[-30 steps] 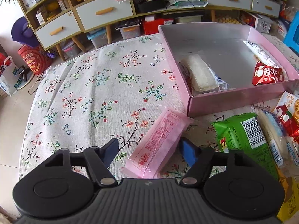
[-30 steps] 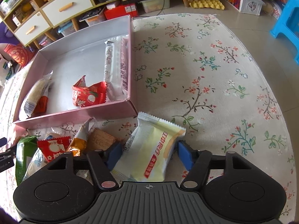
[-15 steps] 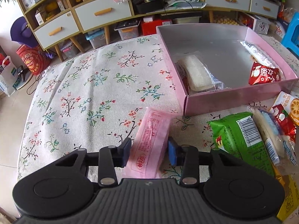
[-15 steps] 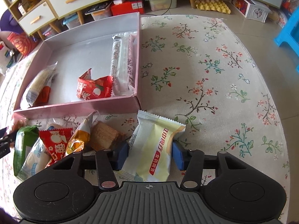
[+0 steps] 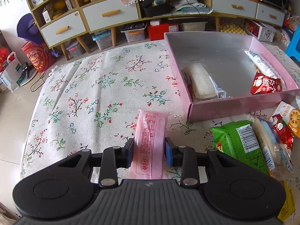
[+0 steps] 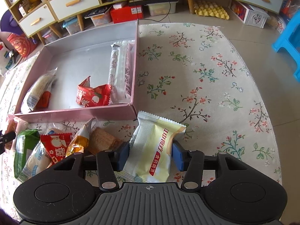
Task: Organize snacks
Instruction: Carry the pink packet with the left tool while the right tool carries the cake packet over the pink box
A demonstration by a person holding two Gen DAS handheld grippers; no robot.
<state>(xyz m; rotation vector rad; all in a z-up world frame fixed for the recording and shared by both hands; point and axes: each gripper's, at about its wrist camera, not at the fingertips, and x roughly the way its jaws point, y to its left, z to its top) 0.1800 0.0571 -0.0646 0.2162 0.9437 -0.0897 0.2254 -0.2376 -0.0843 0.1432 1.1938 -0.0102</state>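
Observation:
My left gripper (image 5: 149,152) is shut on a pink snack packet (image 5: 150,142), held just above the floral cloth, left of the pink box (image 5: 234,108). My right gripper (image 6: 150,154) is shut on a pale yellow snack packet (image 6: 155,150) near the box's front right corner (image 6: 131,112). The box holds a white long packet (image 6: 120,71), a red packet (image 6: 91,95) and a clear-wrapped bread (image 6: 37,91). Loose snacks lie in front of the box: a green packet (image 5: 238,142), a red packet (image 6: 54,146) and a brown biscuit pack (image 6: 103,140).
The floral tablecloth (image 5: 93,93) covers the table, open to the left of the box and to its right (image 6: 206,84). Shelves with drawers (image 5: 110,16) stand behind the table. A blue stool (image 6: 288,45) is at far right.
Both grippers went from open around their packets to shut on them. The left straightened the pink packet and lifted slightly; the right closed on the yellow packet and rose a little.

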